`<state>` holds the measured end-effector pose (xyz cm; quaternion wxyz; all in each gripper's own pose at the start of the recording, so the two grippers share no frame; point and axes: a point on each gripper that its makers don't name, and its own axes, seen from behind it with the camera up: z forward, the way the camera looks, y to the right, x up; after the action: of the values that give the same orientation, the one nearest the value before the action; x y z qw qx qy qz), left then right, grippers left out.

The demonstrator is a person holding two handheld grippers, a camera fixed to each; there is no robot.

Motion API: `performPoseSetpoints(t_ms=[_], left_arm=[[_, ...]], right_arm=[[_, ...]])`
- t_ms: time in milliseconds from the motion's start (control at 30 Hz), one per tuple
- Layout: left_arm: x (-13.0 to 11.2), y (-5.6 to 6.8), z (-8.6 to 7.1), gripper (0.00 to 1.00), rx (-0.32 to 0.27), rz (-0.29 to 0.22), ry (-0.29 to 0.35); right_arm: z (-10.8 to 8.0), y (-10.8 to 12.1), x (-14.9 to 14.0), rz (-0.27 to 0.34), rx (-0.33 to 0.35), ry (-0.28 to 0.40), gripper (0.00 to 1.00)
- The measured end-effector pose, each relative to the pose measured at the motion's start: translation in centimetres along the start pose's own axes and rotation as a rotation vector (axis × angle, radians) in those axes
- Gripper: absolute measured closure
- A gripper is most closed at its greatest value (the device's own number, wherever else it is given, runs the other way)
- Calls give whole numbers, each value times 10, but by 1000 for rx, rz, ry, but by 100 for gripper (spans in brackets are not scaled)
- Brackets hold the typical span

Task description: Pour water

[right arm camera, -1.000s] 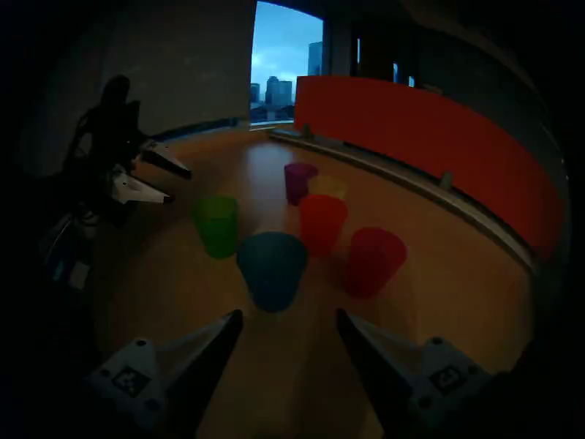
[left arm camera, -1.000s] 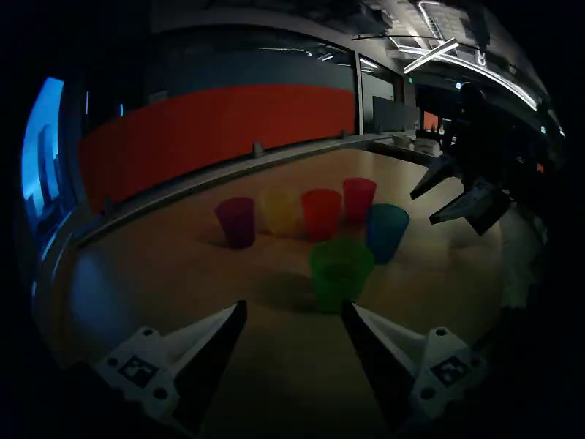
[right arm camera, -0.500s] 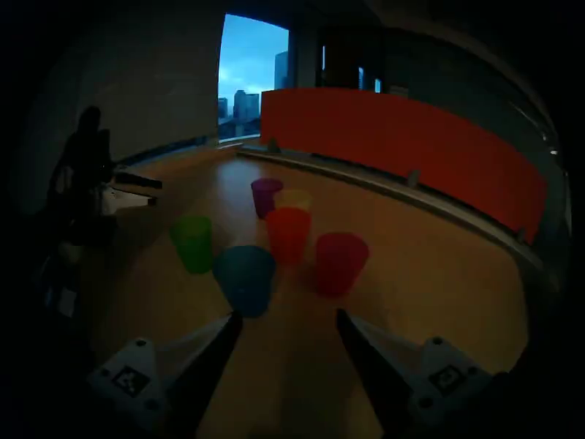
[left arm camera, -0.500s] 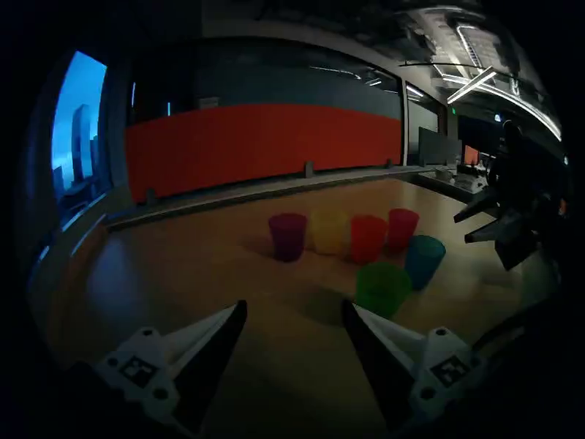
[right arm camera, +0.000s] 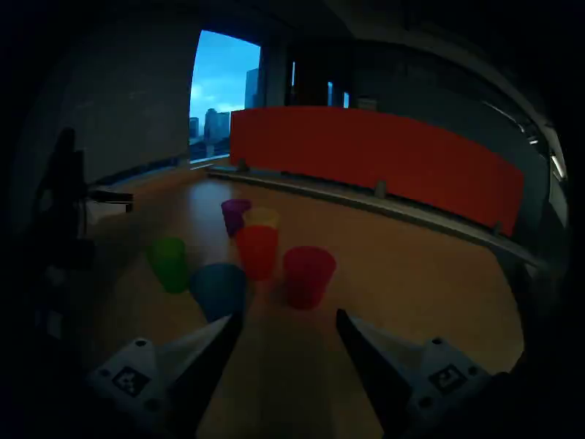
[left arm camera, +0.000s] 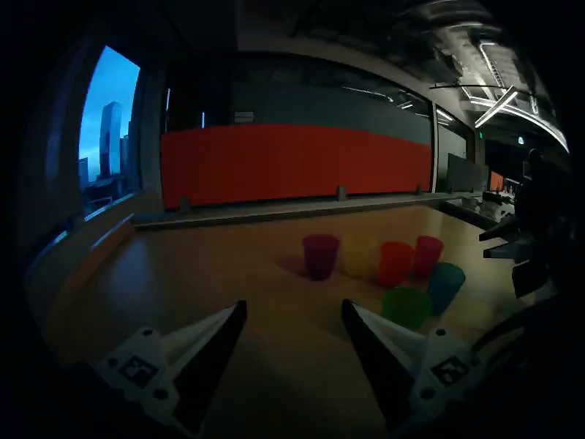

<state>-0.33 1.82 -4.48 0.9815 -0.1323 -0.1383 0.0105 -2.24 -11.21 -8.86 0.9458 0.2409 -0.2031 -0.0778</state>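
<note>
- Table [left arm camera: 205, 282] carries, in a row, purple cup [left arm camera: 320, 254], yellow cup [left arm camera: 358, 254], orange cup [left arm camera: 395, 262] and red cup [left arm camera: 428, 254]; blue cup [left arm camera: 445, 285] and green cup [left arm camera: 406, 306] stand just in front.
- Left gripper [left arm camera: 292, 306]: jaws wide apart, holding nothing, low over the table, green cup just beyond on its right.
- Right gripper [right arm camera: 289, 314]: jaws wide apart, empty, blue cup just ahead on its left.
- Cup contents: cannot tell in the dim light.

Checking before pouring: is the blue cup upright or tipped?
Upright: the blue cup stands on its narrow base on the table, rim up.
</note>
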Motion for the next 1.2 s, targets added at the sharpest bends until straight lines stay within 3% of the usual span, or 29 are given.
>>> performPoseSetpoints(t_ms=[200, 700, 1200], left_arm=[[12, -12, -3, 4, 58, -41, 59], [27, -24, -5, 5, 143, -87, 148], [30, -29, -7, 5, 163, -66, 168]], right_arm=[[-3, 17, 11, 17, -87, 61, 1], [-12, 60, 33, 51, -292, 199, 1], [-27, 92, 54, 116, -432, 339, 2]])
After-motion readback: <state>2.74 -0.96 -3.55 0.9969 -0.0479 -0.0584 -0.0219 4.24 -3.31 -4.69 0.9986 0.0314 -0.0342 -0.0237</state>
